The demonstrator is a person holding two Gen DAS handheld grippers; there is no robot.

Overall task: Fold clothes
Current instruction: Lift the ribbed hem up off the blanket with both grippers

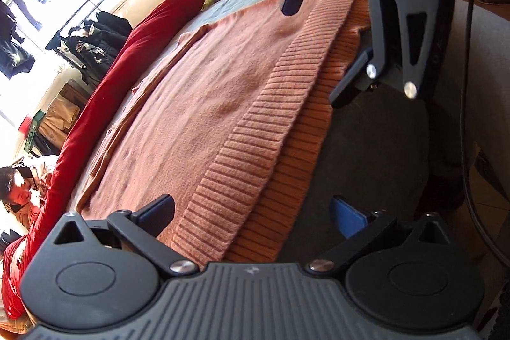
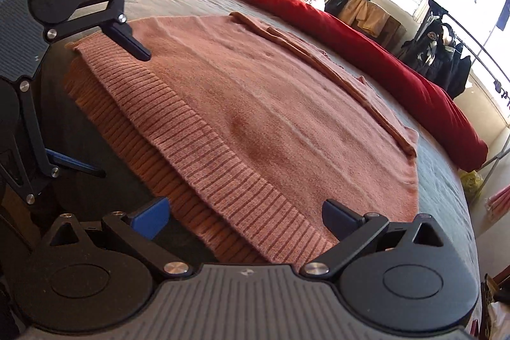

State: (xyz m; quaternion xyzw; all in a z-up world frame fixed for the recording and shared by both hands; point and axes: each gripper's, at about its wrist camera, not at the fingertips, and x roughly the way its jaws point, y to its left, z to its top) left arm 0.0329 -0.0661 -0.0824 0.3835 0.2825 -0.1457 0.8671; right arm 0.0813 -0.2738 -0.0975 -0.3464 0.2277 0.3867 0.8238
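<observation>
My left gripper (image 1: 253,220) shows a grey ribbed plastic housing (image 1: 251,301) flanked by two rounded matte-black lobes, each with a raised oval disc. Black linkage bars are pinned by bright silver round screws (image 1: 183,266). Finger pads: one black, one blue (image 1: 349,220). My right gripper (image 2: 245,214) is of identical build, with both pads blue (image 2: 151,217). A small pale mark sits at the top centre of each housing. A black cable (image 1: 467,117) hangs alongside.
</observation>
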